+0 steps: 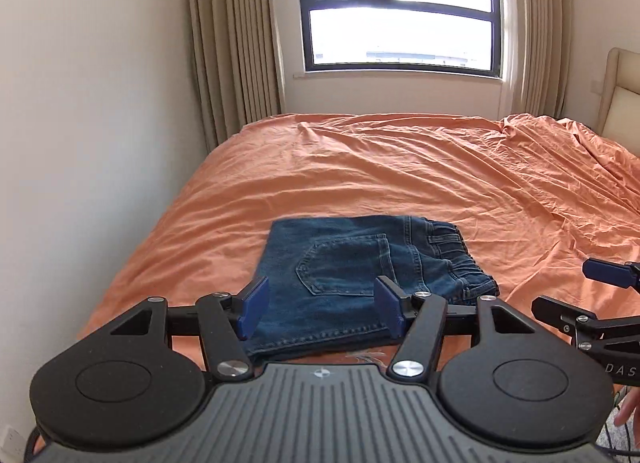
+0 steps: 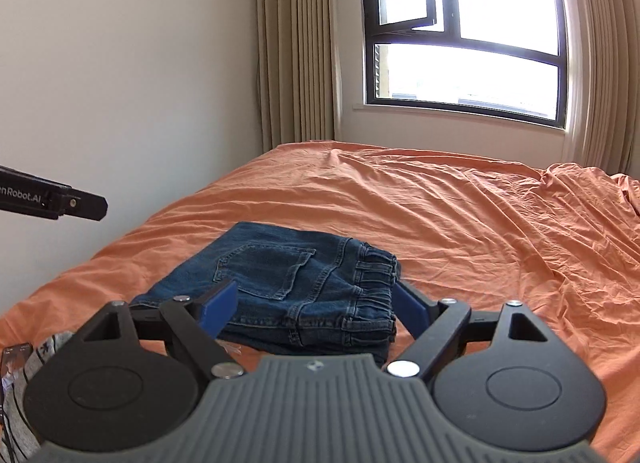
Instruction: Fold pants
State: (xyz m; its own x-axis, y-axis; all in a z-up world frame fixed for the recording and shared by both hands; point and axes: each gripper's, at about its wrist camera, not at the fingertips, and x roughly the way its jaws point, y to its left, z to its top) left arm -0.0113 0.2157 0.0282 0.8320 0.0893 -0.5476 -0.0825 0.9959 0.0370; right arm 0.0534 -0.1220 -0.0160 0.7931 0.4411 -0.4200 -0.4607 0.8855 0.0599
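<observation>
Counting one folded pants [image 1: 360,271] | two grippers, left gripper [image 1: 320,307] and right gripper [image 2: 316,309], both spread wide, empty | pants near bed [image 1: 440,167] front edge, bare sheet beyond

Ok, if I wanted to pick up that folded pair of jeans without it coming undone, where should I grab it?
Probably the folded jeans at their stacked near edge, coming in low from this side: all layers meet there, so one pinch holds the bundle.

Left wrist view: low, close above near bed edge [image 1: 160,223], facing window [image 1: 400,15]. Right wrist view: likewise (angled leftward). Shared: folded jeans [image 1: 340,263], wall.
</observation>
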